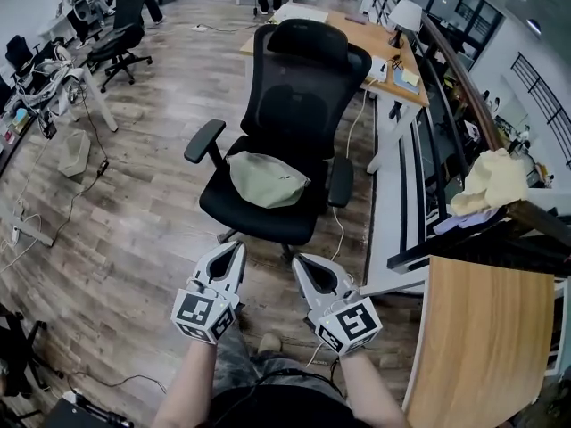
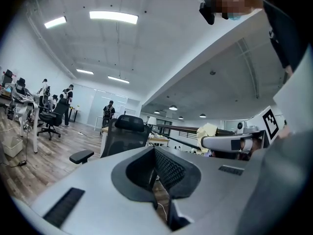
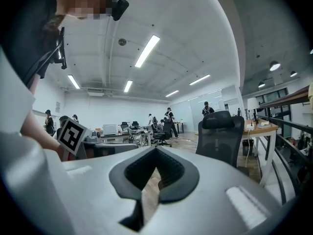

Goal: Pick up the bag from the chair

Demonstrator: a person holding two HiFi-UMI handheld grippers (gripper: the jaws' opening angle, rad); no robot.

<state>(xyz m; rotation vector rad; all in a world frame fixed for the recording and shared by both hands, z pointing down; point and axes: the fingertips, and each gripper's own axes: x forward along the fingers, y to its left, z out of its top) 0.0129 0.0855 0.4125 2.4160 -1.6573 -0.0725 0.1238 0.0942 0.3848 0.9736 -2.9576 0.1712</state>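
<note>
An olive-green bag [image 1: 268,179] lies flat on the seat of a black office chair [image 1: 299,78] in the middle of the head view. Both grippers hang side by side in front of the chair, below the seat's front edge and apart from the bag. My left gripper [image 1: 236,246] is shut with nothing in it, and so is my right gripper [image 1: 299,259]. The left gripper view looks over shut jaws [image 2: 154,149] at the chair's back [image 2: 124,133]. The right gripper view has the chair [image 3: 222,136] beyond its shut jaws [image 3: 156,149]. Neither gripper view has the bag in sight.
A wooden desk [image 1: 393,56] with a lamp stands behind the chair to the right. A white desk frame [image 1: 397,239] and a wooden panel [image 1: 482,337] crowd the right side, with a yellowish cloth [image 1: 491,181] on top. Other office chairs [image 1: 120,38] and floor cables [image 1: 53,230] lie left.
</note>
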